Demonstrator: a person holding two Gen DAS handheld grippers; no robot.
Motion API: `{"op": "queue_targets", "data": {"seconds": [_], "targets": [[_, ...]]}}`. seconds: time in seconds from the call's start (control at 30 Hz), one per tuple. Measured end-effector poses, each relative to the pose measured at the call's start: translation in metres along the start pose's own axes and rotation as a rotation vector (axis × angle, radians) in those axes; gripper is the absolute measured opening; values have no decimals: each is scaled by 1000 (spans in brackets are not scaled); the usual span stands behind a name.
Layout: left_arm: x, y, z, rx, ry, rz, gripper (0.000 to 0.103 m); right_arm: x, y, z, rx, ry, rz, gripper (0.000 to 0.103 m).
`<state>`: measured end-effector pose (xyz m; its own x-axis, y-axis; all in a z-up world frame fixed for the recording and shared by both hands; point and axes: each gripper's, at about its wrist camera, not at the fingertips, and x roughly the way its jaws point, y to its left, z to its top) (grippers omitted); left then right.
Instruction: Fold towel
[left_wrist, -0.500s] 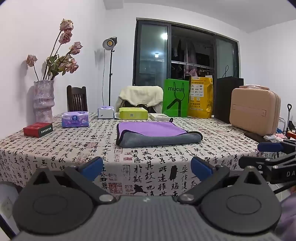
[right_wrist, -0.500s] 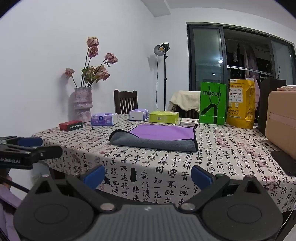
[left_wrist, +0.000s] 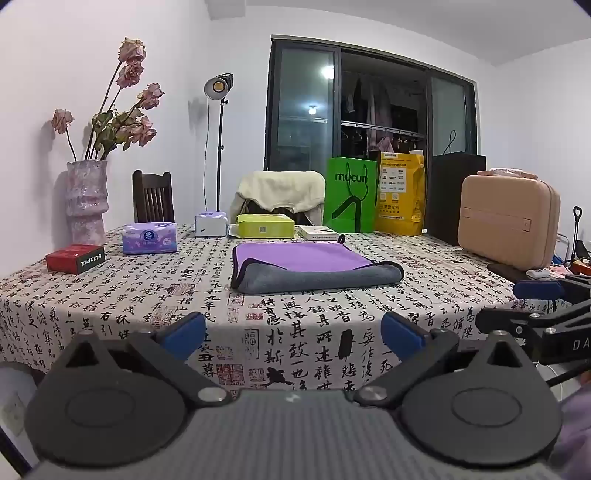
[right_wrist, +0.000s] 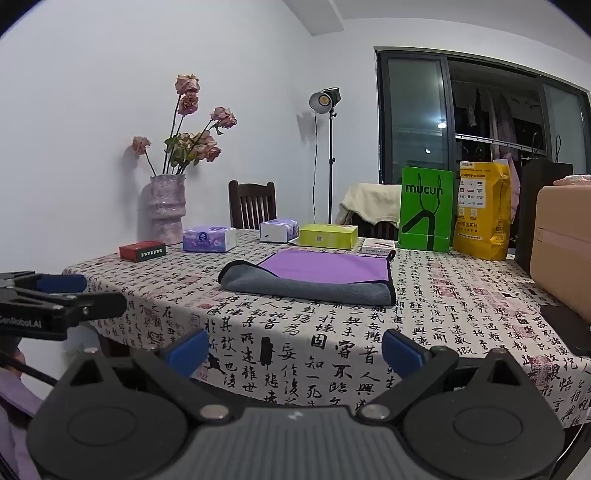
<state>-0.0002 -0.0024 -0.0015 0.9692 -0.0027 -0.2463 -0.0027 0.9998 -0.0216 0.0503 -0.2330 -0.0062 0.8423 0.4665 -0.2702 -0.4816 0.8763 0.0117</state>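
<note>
Purple-grey towel folded | both grippers level, jaws spread, off-table

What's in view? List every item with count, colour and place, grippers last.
towel: 1, purple and grey, folded, table centre
table: 1, calligraphy-print cloth
red box: 1, left edge
tissue packs: 2, purple-white, back left
vase: 1, pinkish, dried roses, back left corner
yellow-green box: 1, behind towel
green bag: 1, back
yellow bag: 1, beside green bag
beige case: 1, right side
chair: 1, dark wood, behind table
lamp: 1, on stand, by wall
left gripper: open, short of table
right gripper: open, short of table
</note>
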Motion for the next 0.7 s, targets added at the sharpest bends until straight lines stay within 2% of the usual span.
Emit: {"op": "queue_targets", "data": {"seconds": [0.7], "targets": [[1,0,1,-5,7,0,103,3,-1,0,-11,2,3,101]]}}
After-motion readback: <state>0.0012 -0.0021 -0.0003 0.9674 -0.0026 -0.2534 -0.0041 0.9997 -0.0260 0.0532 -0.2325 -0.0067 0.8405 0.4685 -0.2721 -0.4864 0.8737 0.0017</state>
